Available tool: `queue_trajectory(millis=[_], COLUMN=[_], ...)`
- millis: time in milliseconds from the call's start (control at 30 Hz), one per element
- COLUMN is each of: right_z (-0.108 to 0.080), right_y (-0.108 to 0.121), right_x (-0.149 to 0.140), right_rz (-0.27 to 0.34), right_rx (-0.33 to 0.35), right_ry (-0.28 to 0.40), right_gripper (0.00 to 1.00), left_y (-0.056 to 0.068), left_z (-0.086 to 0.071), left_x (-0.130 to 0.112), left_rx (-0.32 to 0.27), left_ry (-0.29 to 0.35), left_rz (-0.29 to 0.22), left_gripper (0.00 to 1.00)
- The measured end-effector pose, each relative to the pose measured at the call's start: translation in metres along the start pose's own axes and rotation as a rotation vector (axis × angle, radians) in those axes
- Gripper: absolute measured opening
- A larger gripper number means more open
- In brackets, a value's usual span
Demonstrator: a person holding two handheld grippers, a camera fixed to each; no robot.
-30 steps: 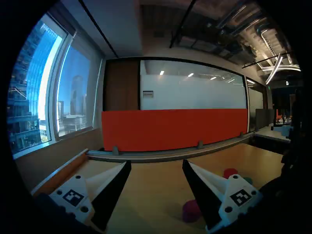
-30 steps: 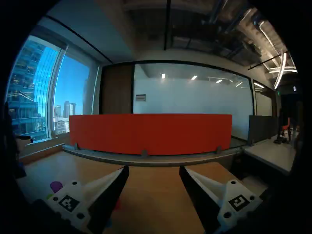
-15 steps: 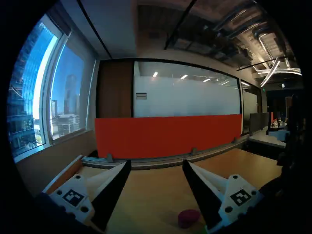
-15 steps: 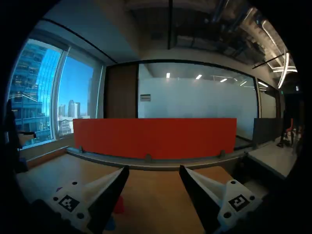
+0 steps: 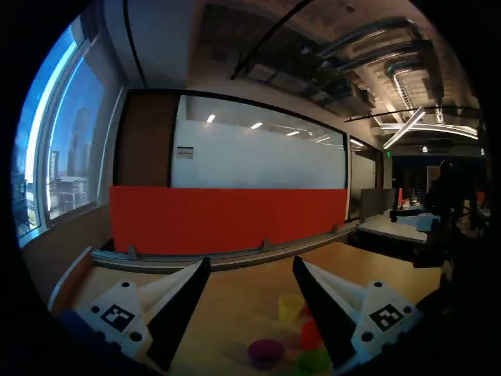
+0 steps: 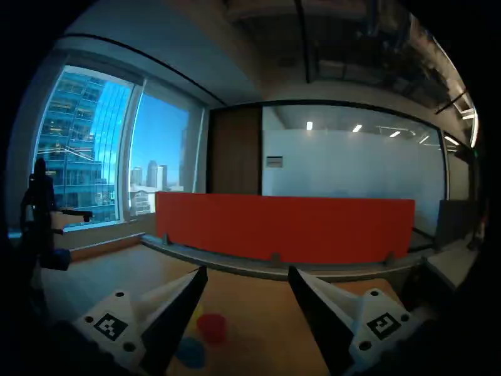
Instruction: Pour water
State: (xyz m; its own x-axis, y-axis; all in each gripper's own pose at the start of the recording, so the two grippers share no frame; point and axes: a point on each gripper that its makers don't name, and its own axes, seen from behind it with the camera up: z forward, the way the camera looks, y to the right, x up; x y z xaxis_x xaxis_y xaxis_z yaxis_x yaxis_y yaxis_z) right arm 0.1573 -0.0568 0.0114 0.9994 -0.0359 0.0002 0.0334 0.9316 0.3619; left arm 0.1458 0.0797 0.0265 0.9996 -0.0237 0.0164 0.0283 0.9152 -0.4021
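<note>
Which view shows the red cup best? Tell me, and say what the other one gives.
The right gripper view: the red cup stands whole and unobstructed on the desk. In the left gripper view a finger of the left tool covers part of it, with other coloured cups close around.

In the left gripper view, the red cup (image 5: pixel 310 334) sits partly behind the left hand-held gripper's (image 5: pixel 250 259) own finger, and the green cup (image 5: pixel 311 362) is cut off by the lower edge. A dark figure (image 5: pixel 448 191) far off is too dim for us to make out.

In the right gripper view, the right hand-held gripper's (image 6: pixel 247 268) finger hides part of the blue cup (image 6: pixel 190 353) and most of a yellow sliver (image 6: pixel 197 311). We cannot identify the dark shape (image 6: pixel 39 219) at the edge.
</note>
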Motion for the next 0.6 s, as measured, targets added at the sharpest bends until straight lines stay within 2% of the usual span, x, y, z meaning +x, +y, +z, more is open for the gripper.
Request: queue_trajectory(millis=[200, 367, 600], right_z=[0.0, 0.002, 0.001], right_y=[-0.025, -0.032, -0.043], right_x=[0.007, 0.005, -0.009], right_rz=[0.005, -0.005, -0.032], right_rx=[0.117, 0.154, 0.202], right_ry=[0.0, -0.006, -0.051], right_gripper=[1.0, 1.0, 1.0], left_y=[0.019, 0.029, 0.043], left_z=[0.001, 0.0, -0.006], left_x=[0.003, -0.001, -0.014], left_rx=[-0.094, -0.142, -0.208], left_ry=[0.0, -0.015, -0.051], left_rz=[0.005, 0.024, 0.046], left_gripper=[0.97, 0.97, 0.97])
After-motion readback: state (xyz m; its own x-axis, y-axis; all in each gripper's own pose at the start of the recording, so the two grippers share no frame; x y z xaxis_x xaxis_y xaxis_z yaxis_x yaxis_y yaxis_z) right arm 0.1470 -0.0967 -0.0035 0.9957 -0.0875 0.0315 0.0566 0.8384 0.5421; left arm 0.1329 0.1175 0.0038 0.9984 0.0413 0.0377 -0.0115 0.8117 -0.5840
